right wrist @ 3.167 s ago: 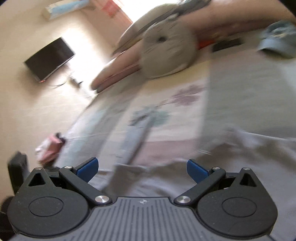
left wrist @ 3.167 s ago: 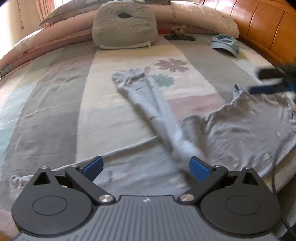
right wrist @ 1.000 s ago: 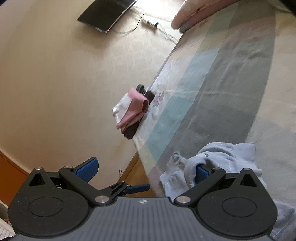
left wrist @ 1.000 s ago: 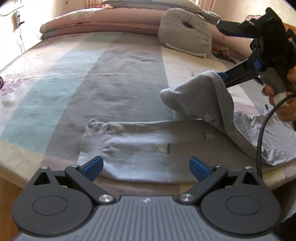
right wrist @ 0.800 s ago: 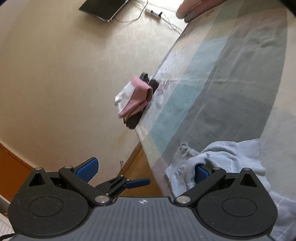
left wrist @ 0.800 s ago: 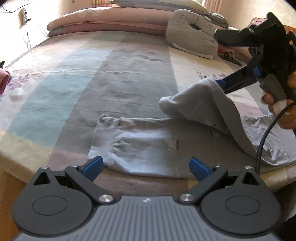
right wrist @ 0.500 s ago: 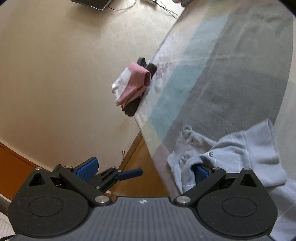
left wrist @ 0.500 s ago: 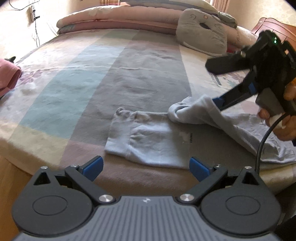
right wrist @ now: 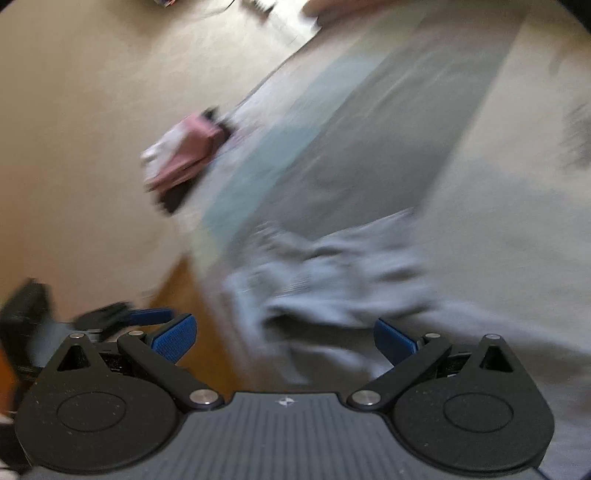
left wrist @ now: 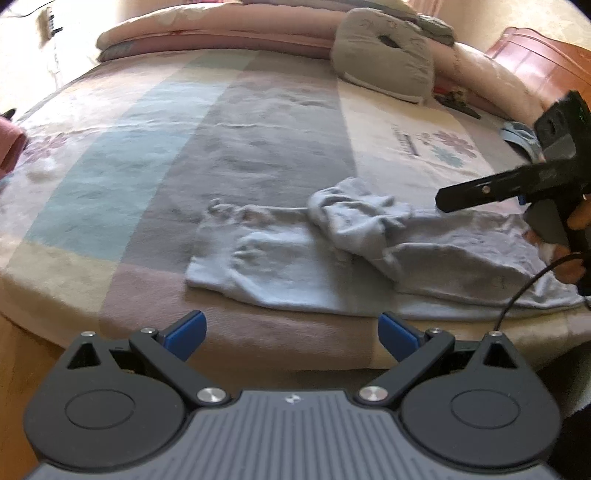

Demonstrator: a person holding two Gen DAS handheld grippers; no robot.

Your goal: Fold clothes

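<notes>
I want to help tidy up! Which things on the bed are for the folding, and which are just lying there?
For the folding:
- light grey top, spread near the bed's edge, one sleeve bunched on it
- left gripper, open
- right gripper, open

Just lying there:
- grey cat-face cushion
- pink clothes pile
- blue cap
- pink bedding roll

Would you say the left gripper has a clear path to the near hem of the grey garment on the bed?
Probably yes. The left gripper is open and faces the grey garment, with only bare bedspread between them. The right gripper hangs off to the garment's right side, out of that path.
</notes>
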